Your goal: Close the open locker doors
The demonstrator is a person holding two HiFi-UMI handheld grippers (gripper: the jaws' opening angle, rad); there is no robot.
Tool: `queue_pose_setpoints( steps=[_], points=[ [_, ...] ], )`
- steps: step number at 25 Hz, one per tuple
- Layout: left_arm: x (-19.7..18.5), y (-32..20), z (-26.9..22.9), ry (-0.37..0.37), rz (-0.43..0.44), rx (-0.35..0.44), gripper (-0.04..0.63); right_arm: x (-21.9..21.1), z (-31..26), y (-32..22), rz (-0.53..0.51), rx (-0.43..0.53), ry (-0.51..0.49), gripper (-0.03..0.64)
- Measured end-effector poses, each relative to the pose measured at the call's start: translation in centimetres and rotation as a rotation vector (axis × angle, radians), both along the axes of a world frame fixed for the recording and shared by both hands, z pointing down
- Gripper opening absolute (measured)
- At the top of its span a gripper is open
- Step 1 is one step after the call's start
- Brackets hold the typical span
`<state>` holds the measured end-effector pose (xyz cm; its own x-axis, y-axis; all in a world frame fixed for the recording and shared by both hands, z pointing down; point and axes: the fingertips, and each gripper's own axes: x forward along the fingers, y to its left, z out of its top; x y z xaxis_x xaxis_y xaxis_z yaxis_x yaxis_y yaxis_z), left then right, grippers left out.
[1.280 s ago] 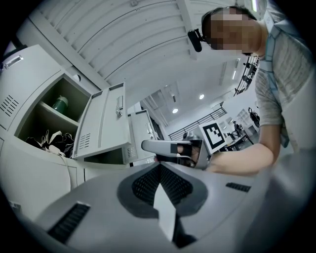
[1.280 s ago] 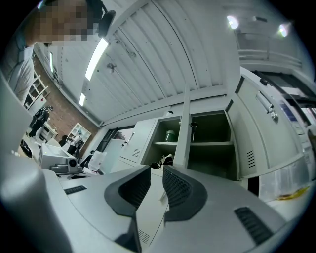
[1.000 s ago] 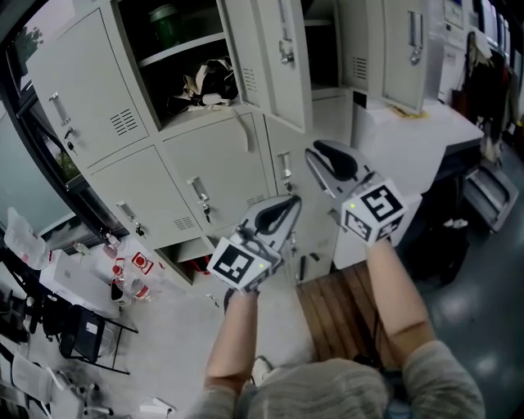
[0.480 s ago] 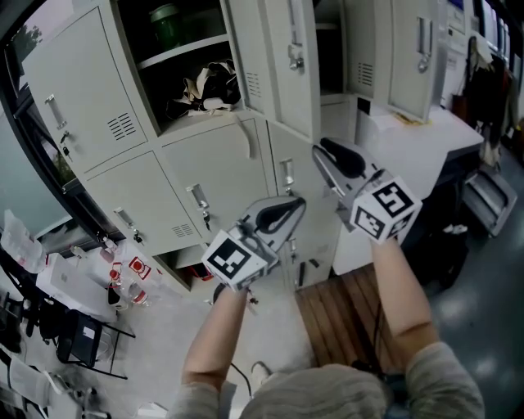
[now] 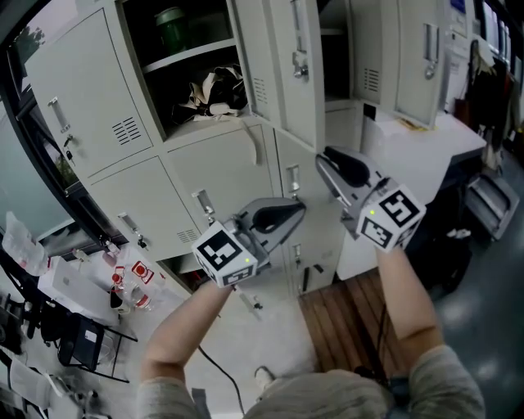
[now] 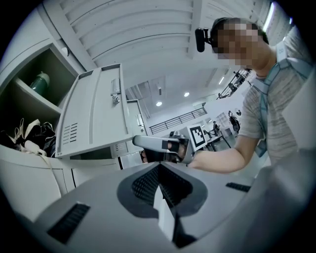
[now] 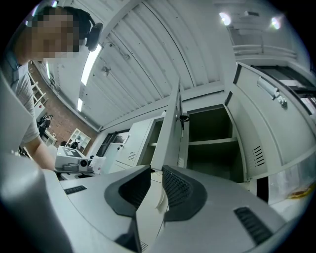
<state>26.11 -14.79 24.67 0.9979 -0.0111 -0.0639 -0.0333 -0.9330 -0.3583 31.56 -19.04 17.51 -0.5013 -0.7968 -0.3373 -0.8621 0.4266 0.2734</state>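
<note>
A bank of grey lockers fills the head view. One upper locker [image 5: 192,57] stands open, with a green bottle [image 5: 172,20] and a crumpled bag [image 5: 214,90] inside; its door [image 5: 282,57] swings out toward me. Further right a second door [image 5: 413,57] also hangs open. My left gripper [image 5: 286,214] is shut and empty, in front of the lower closed lockers. My right gripper [image 5: 326,162] hovers below the first door, with a narrow gap between its jaws and nothing in it. In the right gripper view an empty open compartment [image 7: 210,143] lies ahead of the right gripper [image 7: 157,173].
Closed lockers [image 5: 82,98] run to the left. On the floor at left are bottles [image 5: 131,278] and a black cart [image 5: 82,340]. A wooden board [image 5: 344,319] lies underfoot. A white counter [image 5: 426,131] stands at right, beside the second open door.
My left arm has swung out to the left and its marker cube has shifted left. The right gripper has drifted slightly right and down. Both doors stand as before.
</note>
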Motion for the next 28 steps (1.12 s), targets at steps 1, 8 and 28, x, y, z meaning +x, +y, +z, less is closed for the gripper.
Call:
queue_pose_setpoints(
  steps=[1, 8, 28],
  points=[
    [-0.2, 0.0, -0.2, -0.002, 0.002, 0.011, 0.002, -0.4, 0.0, 0.0, -0.005, 0.002, 0.002, 0.052],
    [-1.9, 0.4, -0.5, 0.010, 0.017, 0.011, 0.002, -3.6, -0.2, 0.3, -0.032, 0.017, 0.035, 0.052],
    [-12.6, -1.9, 0.2, 0.047, -0.014, -0.035, 0.002, -16.0, -0.4, -1.9, -0.076, 0.047, 0.057, 0.052]
  ],
)
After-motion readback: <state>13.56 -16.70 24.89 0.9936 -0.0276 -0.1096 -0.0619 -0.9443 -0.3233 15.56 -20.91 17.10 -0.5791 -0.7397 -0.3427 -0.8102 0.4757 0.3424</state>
